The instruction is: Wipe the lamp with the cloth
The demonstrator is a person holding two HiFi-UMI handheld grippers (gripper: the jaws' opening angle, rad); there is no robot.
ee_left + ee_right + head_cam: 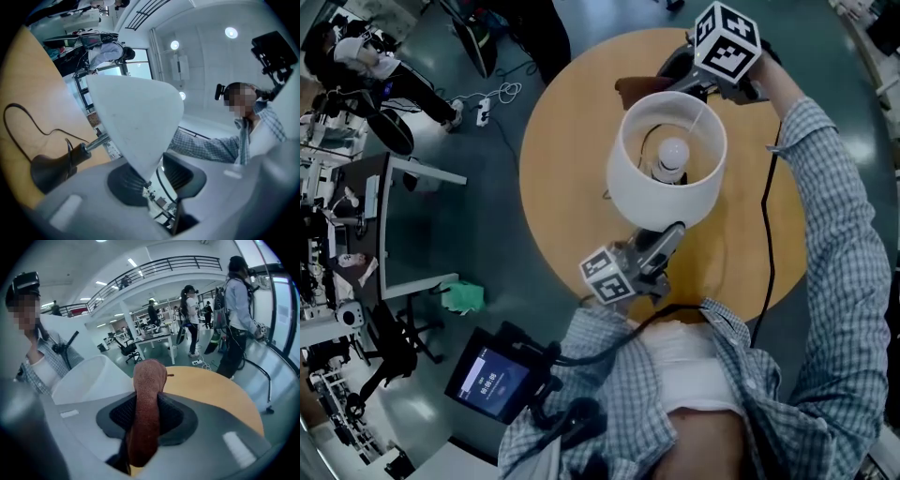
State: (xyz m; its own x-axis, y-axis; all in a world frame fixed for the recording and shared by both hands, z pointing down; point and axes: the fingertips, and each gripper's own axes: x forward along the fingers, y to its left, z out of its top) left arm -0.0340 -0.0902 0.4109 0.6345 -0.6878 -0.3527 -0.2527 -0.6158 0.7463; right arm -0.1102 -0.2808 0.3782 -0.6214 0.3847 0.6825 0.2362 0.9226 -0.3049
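A person in a checked shirt (pixel 825 281) works over a table lamp (pixel 667 155) on a round wooden surface (pixel 572 141), a claw in each hand. The lamp stands near the middle of the surface. Seen from above, the open top of its white shade (pixel 633 192) shows the bulb (pixel 673 153) inside.

The left claw (pixel 670 232) reaches in from the near side and is clenched on the shade's lower rim. In the left gripper view the rim (pixel 145 168) comes down to a point between the two dark pads (pixel 124 183), and the left claw (pixel 152 180) pinches it there. The same view shows the lamp's metal stem (pixel 96 142), its dark base (pixel 49 168) on the wood and a black cord (pixel 28 119) looping across the surface (pixel 28 79).

The right claw (pixel 661 86) comes in from the far side and grasps a reddish-brown cloth (pixel 639 91), which lies just beside the shade's far rim. Whether they touch cannot be told. In the right gripper view the cloth (pixel 147 404) is pinched upright in the right claw (pixel 147 420) and its rounded end sticks out past the pads (pixel 122 416), with the shade (pixel 89 378) close at its left.
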